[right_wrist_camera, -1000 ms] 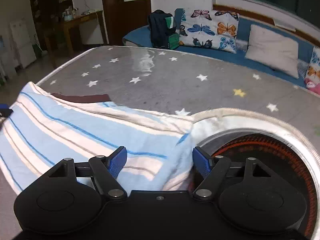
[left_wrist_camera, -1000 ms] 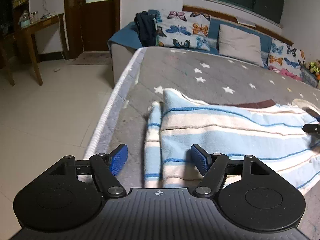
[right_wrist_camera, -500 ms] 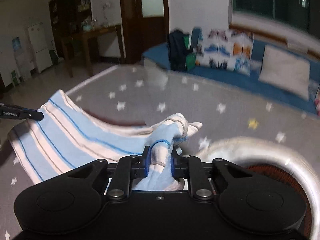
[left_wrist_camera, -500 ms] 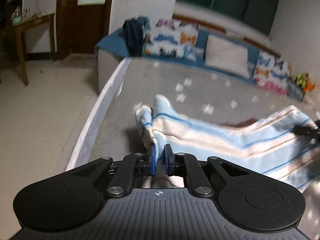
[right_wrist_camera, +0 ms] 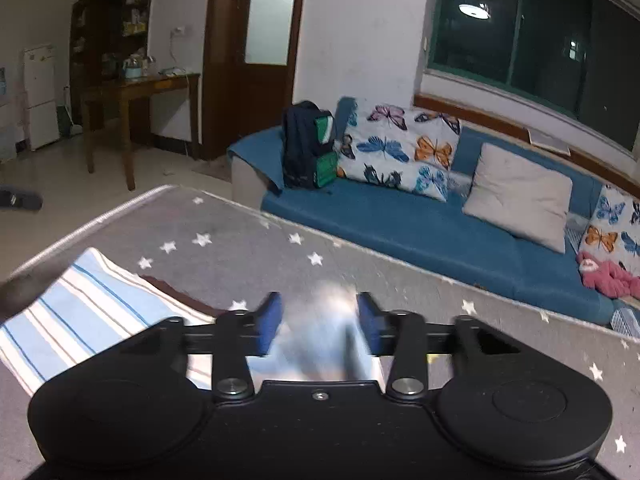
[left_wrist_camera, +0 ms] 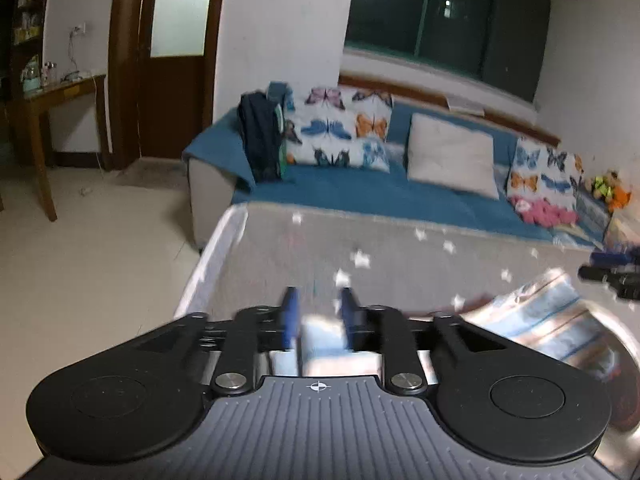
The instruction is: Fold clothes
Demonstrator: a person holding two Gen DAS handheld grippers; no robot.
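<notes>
1. Nearest in, the left tongs (left_wrist_camera: 318, 312) have just been opening from a tight pinch. They now stand half apart, with a blurred fold of the striped garment (left_wrist_camera: 532, 320) between the blue pads; whether the pads press it, I cannot tell.
2. Same on the other side: the right tongs (right_wrist_camera: 320, 322) have just been opening too, parted midway, with bunched cloth between them.
3. Both corners were pinched half a second ago, so this looks like the release after a fold was carried over.
4. Past the tongs, the rest of the garment lies on the star-patterned bed (right_wrist_camera: 248, 248).
5. Beyond the bed, the blue sofa (right_wrist_camera: 400, 220) and its butterfly cushions (right_wrist_camera: 400, 152).
</notes>
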